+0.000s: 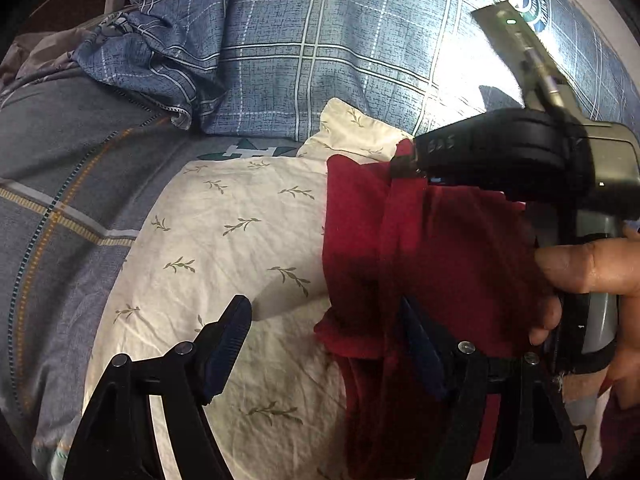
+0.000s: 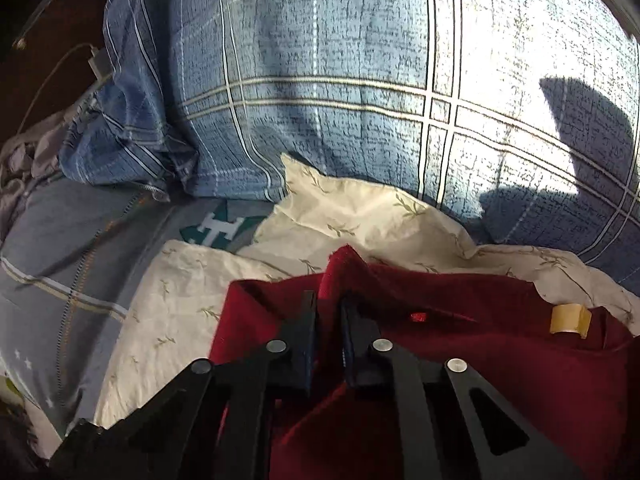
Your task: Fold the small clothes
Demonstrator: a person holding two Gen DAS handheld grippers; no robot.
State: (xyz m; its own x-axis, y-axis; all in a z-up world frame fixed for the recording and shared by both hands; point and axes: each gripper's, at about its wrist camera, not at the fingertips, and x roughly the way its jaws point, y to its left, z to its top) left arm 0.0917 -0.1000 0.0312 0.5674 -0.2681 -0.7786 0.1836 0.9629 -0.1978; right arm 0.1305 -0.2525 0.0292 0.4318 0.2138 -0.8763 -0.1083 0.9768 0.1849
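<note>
Red garment (image 2: 500, 360) perhaps lengthwise toward pillow, right tongs (image 2: 328, 312) pinching its fold, left tongs (image 1: 324, 320) spread wide.

Left tool (image 1: 324, 344) wide open over red garment (image 1: 440, 248) (on leaf-print cloth (image 1: 224, 240)).

White "H" on green emblem (image 2: 216, 232), grey bedsheet (image 2: 80, 232)

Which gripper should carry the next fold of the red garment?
Right. The right gripper is already shut on a raised edge of the red garment, so it can likely pull it across. The left gripper is open, holding nothing.
</note>
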